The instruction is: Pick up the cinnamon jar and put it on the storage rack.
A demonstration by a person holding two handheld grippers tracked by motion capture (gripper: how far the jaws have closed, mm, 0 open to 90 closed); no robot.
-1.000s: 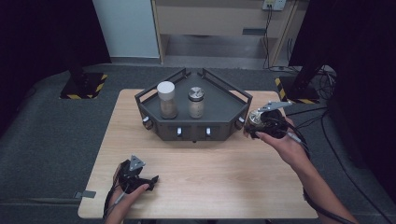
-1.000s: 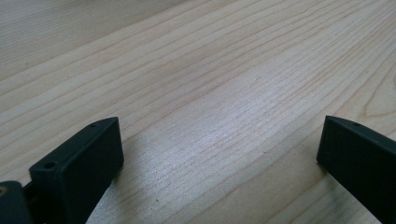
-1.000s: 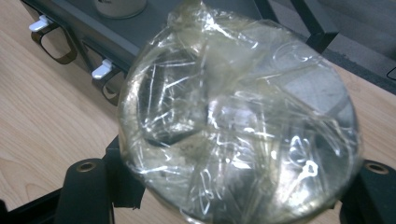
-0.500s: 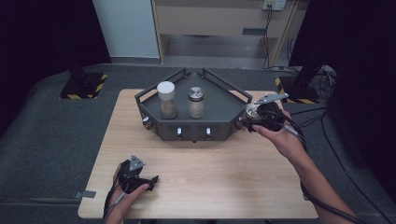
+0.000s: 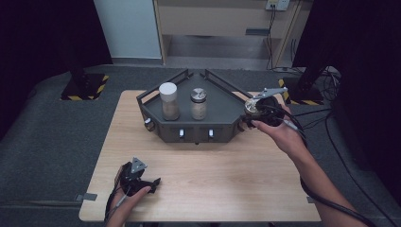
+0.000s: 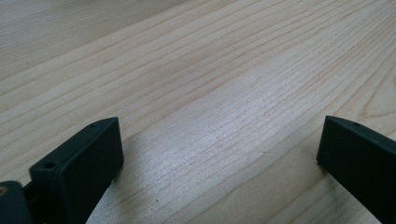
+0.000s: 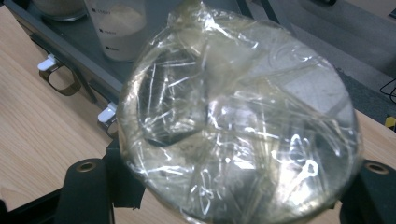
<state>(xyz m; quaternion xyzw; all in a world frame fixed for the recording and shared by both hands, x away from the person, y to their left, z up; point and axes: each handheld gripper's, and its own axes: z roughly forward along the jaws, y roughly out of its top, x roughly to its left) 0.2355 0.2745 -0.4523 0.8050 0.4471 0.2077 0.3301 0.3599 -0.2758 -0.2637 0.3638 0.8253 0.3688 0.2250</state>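
My right gripper [image 5: 254, 112] is shut on a round jar [image 5: 251, 106] whose top is covered in crinkled clear film. It hangs at the right corner of the dark six-sided tray [image 5: 227, 113]. In the right gripper view the film-covered jar [image 7: 238, 116] sits between both jaws, with the tray [image 7: 70, 44] behind it. A white-lidded jar [image 5: 168, 100] and a metal-lidded jar [image 5: 199, 103], both holding pale powder, stand upright on the tray. My left gripper [image 5: 152, 182] rests on the wooden table [image 5: 213, 184] near its front left, open; its jaws [image 6: 219, 140] stand wide apart over bare wood.
The tray's front wall carries small white latches [image 7: 46, 63] and knobs. A cable trails from the right gripper along the forearm [image 5: 302, 156]. Dark floor and black stands with yellow-striped bases [image 5: 82, 87] lie beyond the table.
My right gripper has carried the film-covered jar a little left and away, closer to the tray's right corner. The left gripper has stayed put.
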